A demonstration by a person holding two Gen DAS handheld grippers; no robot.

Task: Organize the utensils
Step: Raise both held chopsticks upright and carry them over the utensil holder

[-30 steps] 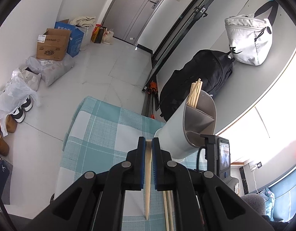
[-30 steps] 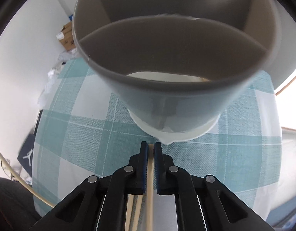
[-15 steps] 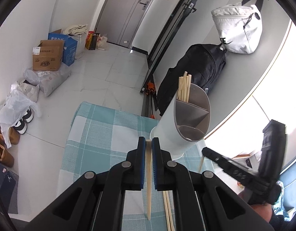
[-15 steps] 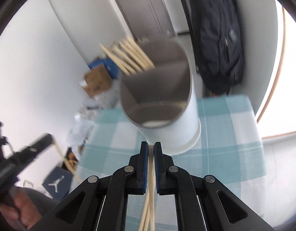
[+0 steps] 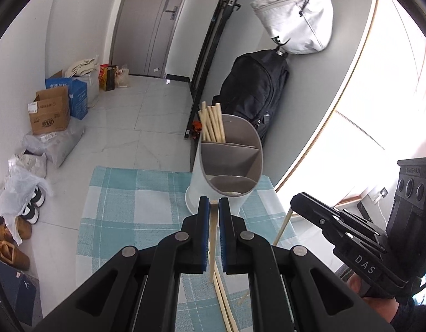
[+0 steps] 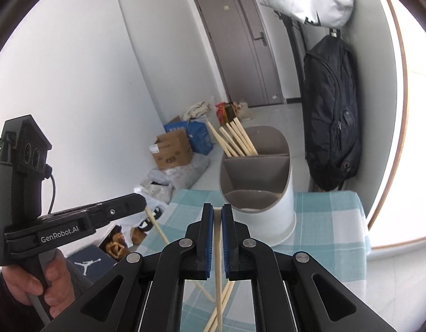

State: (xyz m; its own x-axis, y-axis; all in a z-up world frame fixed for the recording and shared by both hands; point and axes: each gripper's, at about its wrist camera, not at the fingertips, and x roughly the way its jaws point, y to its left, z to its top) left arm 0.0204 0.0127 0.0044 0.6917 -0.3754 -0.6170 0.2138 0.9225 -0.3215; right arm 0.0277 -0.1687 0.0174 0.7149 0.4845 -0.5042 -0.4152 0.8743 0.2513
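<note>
Left tongs (image 5: pixel 213 207) and right tongs (image 6: pixel 217 213) each clamp one chopstick (image 5: pixel 212 246), utensil holder (image 5: pixel 226 171) just ahead

A black backpack (image 5: pixel 254 94) leans against the grey wall, a white bag (image 5: pixel 296 19) hanging just above it. Cardboard boxes (image 5: pixel 48 112), plastic bags (image 5: pixel 55 144) and shoes (image 5: pixel 10 238) line the floor by the grey door (image 5: pixel 146 25).
</note>
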